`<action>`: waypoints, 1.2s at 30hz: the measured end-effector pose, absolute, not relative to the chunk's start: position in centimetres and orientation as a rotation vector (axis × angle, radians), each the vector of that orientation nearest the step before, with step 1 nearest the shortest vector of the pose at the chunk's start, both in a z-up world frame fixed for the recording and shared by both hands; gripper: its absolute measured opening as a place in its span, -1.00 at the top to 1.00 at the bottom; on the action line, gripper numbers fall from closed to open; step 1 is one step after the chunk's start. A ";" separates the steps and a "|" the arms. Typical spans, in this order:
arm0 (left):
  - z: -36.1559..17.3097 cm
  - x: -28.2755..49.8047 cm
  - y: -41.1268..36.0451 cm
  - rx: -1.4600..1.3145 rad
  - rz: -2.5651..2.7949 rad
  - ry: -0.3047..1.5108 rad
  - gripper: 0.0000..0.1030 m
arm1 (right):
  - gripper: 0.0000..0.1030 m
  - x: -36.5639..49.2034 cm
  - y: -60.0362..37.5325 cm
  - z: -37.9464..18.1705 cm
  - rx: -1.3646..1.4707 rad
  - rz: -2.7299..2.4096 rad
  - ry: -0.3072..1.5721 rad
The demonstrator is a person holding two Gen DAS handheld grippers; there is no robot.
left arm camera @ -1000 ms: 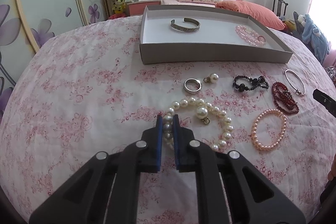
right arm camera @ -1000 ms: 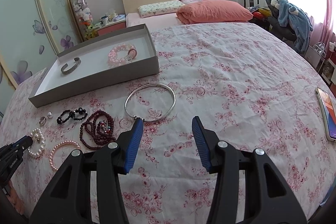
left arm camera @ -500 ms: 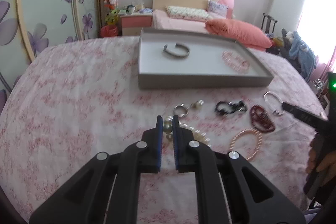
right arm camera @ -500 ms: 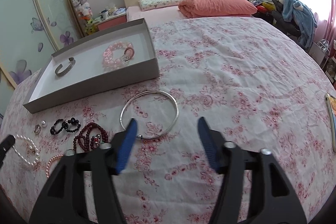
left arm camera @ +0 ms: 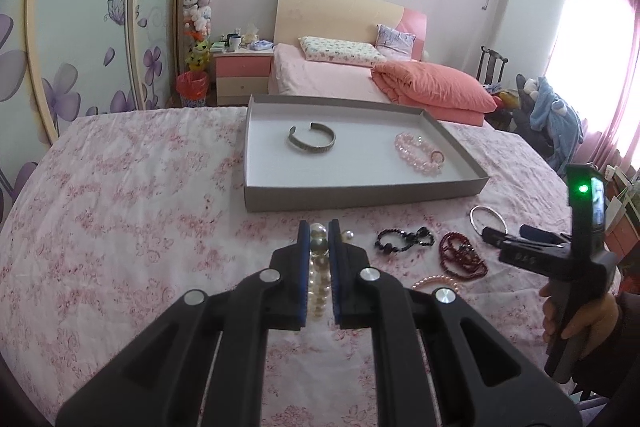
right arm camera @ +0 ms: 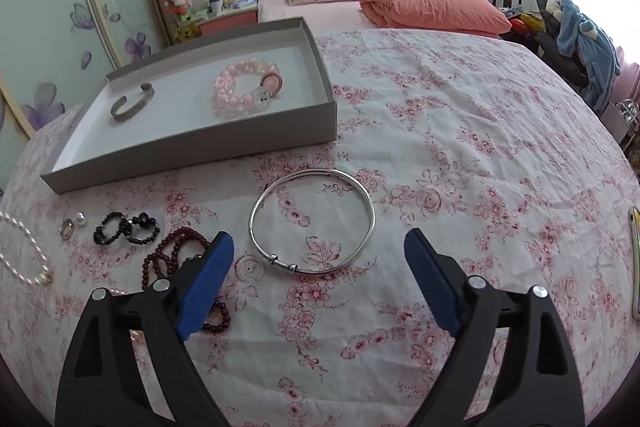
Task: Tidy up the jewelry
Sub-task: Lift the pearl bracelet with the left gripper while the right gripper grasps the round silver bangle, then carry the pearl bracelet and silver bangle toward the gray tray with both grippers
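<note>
My left gripper (left arm camera: pixel 319 227) is shut on a white pearl strand (left arm camera: pixel 318 267) and holds it up off the flowered bedspread; in the right wrist view the pearl strand (right arm camera: pixel 24 255) hangs at the far left. The jaws of my right gripper (right arm camera: pixel 318 243) are opening wide just short of a thin silver bangle (right arm camera: pixel 312 223) that lies flat, and no pad touches it. Behind stands a grey tray (left arm camera: pixel 360 195) that holds a silver cuff (left arm camera: pixel 312 141) and a pink bead bracelet (left arm camera: pixel 418 155).
On the spread before the tray lie a black bead bracelet (left arm camera: pixel 404 239), dark red beads (left arm camera: pixel 460 255), a pink pearl bracelet (left arm camera: pixel 434 281), a ring (right arm camera: pixel 66 227) and a pearl earring (right arm camera: pixel 81 218). A phone (right arm camera: pixel 634 263) lies at the right edge. A hand (left arm camera: pixel 576 319) holds the right gripper.
My left gripper has risen with the pearl strand, which has left the spread. My right gripper's jaws have spread much wider and it has drawn closer to the silver bangle.
</note>
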State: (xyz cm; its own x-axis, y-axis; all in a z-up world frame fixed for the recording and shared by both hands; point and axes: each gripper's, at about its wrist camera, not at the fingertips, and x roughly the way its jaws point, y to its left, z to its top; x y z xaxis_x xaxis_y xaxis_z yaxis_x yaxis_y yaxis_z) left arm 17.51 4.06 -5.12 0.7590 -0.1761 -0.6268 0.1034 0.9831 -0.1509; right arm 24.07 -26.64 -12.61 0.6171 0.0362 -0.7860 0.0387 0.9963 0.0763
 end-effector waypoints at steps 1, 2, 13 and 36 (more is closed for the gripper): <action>-5.1 17.5 4.1 -0.110 -0.153 0.691 0.81 | -0.69 24.2 -26.6 -12.7 0.081 0.000 0.913; -5.0 17.5 4.2 -0.113 -0.153 0.689 0.81 | -0.69 24.4 -26.4 -12.8 0.068 -0.001 0.921; -4.7 17.4 4.5 -0.124 -0.147 0.683 0.81 | -0.66 26.2 -26.1 -13.3 0.027 0.020 0.953; -4.9 17.3 4.6 -0.135 -0.153 0.678 0.81 | -0.42 24.7 -26.3 -12.6 0.086 0.072 0.962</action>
State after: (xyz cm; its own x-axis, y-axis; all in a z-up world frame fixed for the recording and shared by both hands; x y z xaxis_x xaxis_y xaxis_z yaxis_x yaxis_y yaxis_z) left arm 17.27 4.58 -4.94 0.7682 -0.1841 -0.6132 0.0964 0.9801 -0.1735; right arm 24.75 -26.35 -12.59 0.5697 0.0999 -0.8157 -0.0234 0.9942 0.1054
